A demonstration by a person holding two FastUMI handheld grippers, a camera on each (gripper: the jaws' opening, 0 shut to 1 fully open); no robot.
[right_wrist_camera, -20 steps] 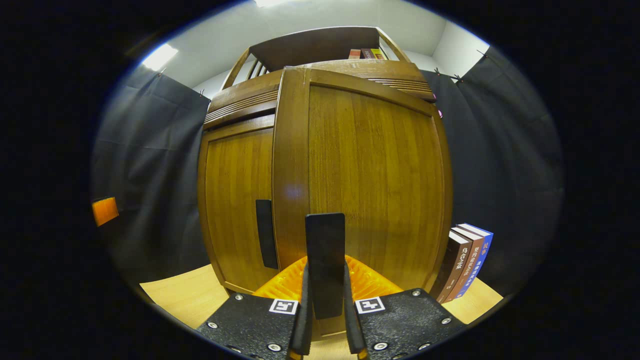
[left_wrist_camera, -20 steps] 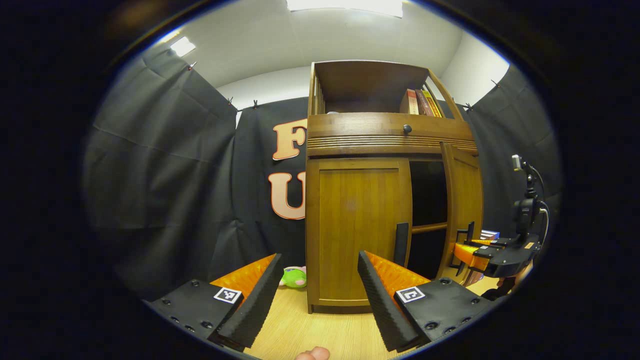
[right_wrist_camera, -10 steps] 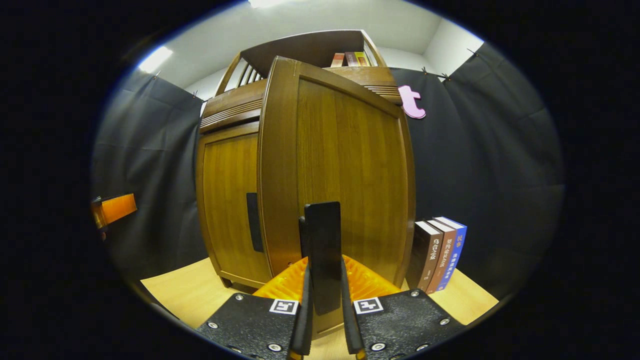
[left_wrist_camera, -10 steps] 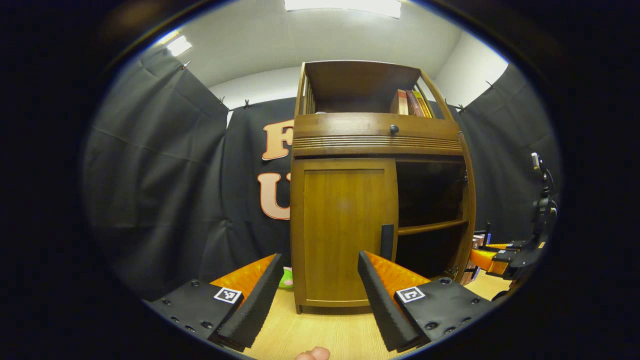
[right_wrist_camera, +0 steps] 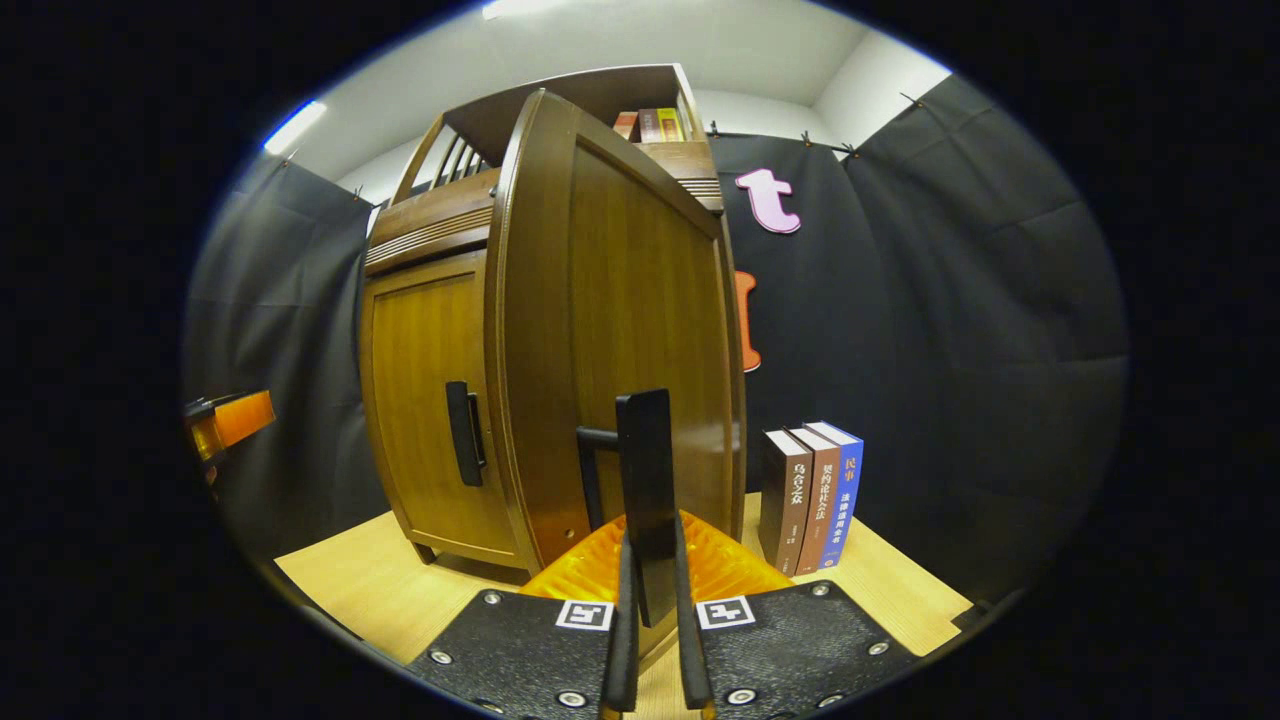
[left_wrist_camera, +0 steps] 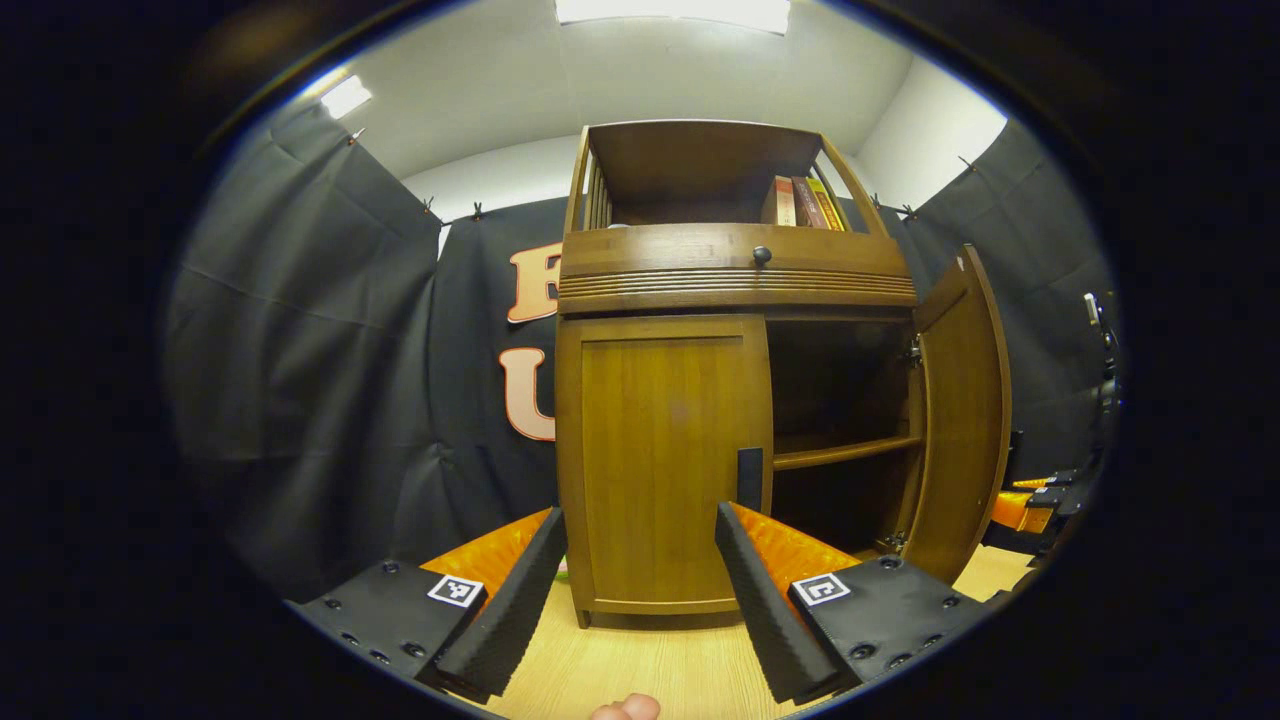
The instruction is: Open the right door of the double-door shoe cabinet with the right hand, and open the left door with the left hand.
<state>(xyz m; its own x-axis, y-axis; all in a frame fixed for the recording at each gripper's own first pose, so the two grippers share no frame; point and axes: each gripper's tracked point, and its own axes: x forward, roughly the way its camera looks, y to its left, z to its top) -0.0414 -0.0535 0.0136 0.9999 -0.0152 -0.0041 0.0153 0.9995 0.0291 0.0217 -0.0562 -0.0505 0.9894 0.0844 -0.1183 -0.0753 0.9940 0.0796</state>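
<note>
The wooden shoe cabinet stands ahead in the left gripper view. Its left door is closed, with a black handle at its inner edge. My left gripper is open, a short way in front of that door and touching nothing. The right door is swung wide, baring a dark interior with a shelf. In the right gripper view, my right gripper is shut on the right door's black handle, with the right door close in front. The left door and its handle lie to the left.
Three books stand upright on the light wooden surface, just right of the open door. More books sit on the cabinet's top shelf, above a drawer knob. Black cloth walls enclose the booth.
The right door has swung from partly open to wide open, drawn by my right gripper on its handle. The left gripper stays open, and the cabinet has shifted slightly left in its view.
</note>
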